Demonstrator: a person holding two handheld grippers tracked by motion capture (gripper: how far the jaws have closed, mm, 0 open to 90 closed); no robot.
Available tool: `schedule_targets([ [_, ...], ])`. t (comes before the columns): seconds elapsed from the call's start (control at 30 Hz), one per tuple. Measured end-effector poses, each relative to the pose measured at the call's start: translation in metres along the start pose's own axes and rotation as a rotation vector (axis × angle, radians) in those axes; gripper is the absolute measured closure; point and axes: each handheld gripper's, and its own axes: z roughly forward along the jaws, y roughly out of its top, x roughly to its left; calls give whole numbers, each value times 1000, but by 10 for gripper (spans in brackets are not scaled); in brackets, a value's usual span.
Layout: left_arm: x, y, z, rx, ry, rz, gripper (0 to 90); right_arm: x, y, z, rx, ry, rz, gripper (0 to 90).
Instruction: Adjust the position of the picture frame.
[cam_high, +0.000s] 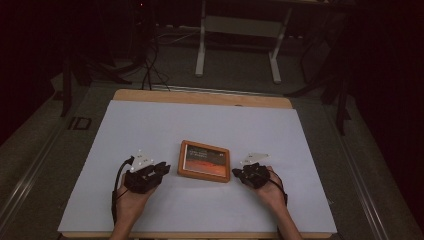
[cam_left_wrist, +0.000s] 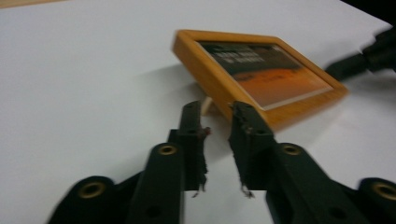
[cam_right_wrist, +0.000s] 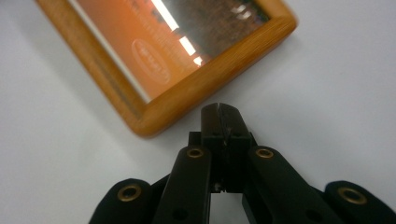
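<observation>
1. High view: a wooden picture frame (cam_high: 204, 160) is seen lying near the middle of the white table cover (cam_high: 150, 125), between the left gripper (cam_high: 163, 169) and the right gripper (cam_high: 236, 173). Each is set just beside one end; no lift is judged to have begun.

2. Left gripper view: the jaws are parted with a narrow gap, nothing is clamped, and the frame's near corner (cam_left_wrist: 224, 100) is seen just ahead of the tips. A grasp is judged still to be made.

3. Right gripper view: the jaws are pressed together on nothing, just short of the frame's edge (cam_right_wrist: 187, 100). The whole handling is judged left to do.
</observation>
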Motion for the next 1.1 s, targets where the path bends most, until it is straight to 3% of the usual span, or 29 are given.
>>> schedule_targets([
  [0.2,-14,-2,2,24,-68,52,881,-7,14,-4,-43,-19,3,900],
  [0.4,-24,-2,8,45,-107,120,890,-16,30,12,-39,-36,8,900],
  [0.87,-30,-7,29,92,-100,174,892,-34,57,35,-104,-75,107,900],
  [1.1,-30,-6,38,109,-96,184,891,-40,69,53,-59,-83,128,900],
])
